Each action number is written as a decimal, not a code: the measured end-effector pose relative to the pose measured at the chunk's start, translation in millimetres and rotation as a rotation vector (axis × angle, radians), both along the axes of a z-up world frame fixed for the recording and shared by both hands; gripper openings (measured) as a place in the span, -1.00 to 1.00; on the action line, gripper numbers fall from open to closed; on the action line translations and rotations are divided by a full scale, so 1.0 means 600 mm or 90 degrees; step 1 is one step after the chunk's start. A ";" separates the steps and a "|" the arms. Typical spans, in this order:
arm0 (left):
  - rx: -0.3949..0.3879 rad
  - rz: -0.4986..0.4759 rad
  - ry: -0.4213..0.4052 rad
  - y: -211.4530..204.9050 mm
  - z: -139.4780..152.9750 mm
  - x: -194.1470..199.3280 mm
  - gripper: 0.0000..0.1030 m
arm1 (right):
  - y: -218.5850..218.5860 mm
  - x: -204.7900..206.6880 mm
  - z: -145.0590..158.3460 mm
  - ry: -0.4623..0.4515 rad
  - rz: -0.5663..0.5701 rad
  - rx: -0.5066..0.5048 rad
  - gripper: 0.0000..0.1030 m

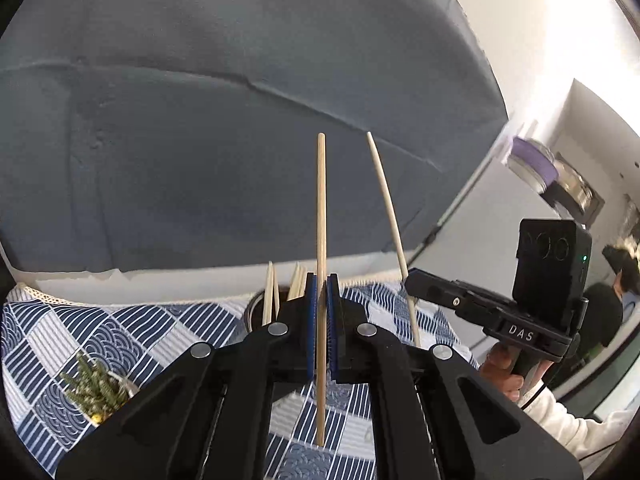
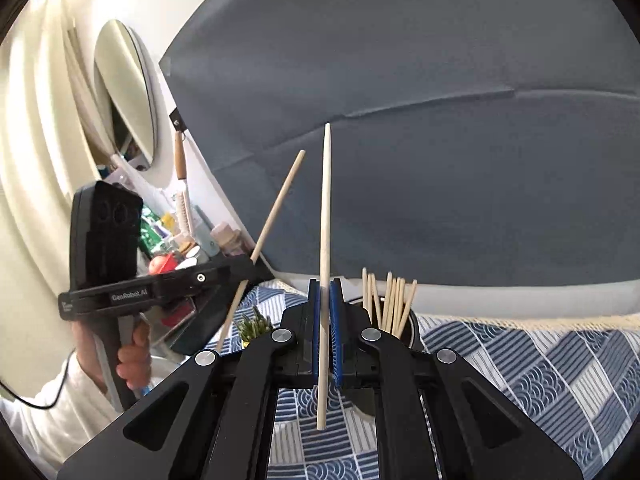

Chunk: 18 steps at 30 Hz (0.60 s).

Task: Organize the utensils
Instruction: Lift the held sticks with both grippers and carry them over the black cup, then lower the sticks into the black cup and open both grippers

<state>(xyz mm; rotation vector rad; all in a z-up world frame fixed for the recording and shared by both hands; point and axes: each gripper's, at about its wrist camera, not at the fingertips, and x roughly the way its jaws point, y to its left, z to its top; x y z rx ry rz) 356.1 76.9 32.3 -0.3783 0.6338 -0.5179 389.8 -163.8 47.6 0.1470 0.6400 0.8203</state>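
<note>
Left gripper [image 1: 321,308]: jaws closed on one pale wooden chopstick [image 1: 321,216], which is held nearly upright between the blue pads, blunt end uppermost, lower end hanging above the blue-and-white patterned tablecloth [image 1: 132,332] on the worktop.

Right gripper [image 2: 327,312]: jaws likewise closed on a second pale wooden chopstick [image 2: 326,216], upright, tapered tip uppermost.

In the left wrist view the right gripper is seen at the right, gripped by a hand [image 1: 505,372] in a white sleeve, its chopstick leaning slightly left. In the right wrist view the left gripper is seen at the left, its chopstick tilted to the right.

A dark round holder [image 2: 412,330] stands on the tablecloth just beyond the right gripper, filled with a bunch of similar wooden chopsticks [image 2: 394,300]. A small green plant [image 1: 94,390] is noted at near left. A grey panel [image 1: 240,120] covers the far wall. Cluttered shelves and an oval mirror [image 2: 128,92] are seen at far left.
</note>
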 end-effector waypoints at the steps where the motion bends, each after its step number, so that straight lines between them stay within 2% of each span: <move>1: -0.007 0.008 -0.002 0.001 -0.002 0.006 -0.90 | 0.003 0.005 0.000 -0.007 0.006 0.002 -0.90; 6: -0.045 0.027 -0.029 -0.002 -0.013 0.029 -0.90 | 0.004 0.036 -0.010 -0.018 0.045 0.016 -0.90; 11: -0.061 0.034 -0.069 -0.011 -0.024 0.046 -0.90 | 0.006 0.069 -0.028 -0.024 0.074 0.040 -0.90; 18: -0.079 0.055 -0.076 -0.022 -0.069 0.068 -0.90 | 0.018 0.102 -0.071 -0.004 0.099 0.075 -0.90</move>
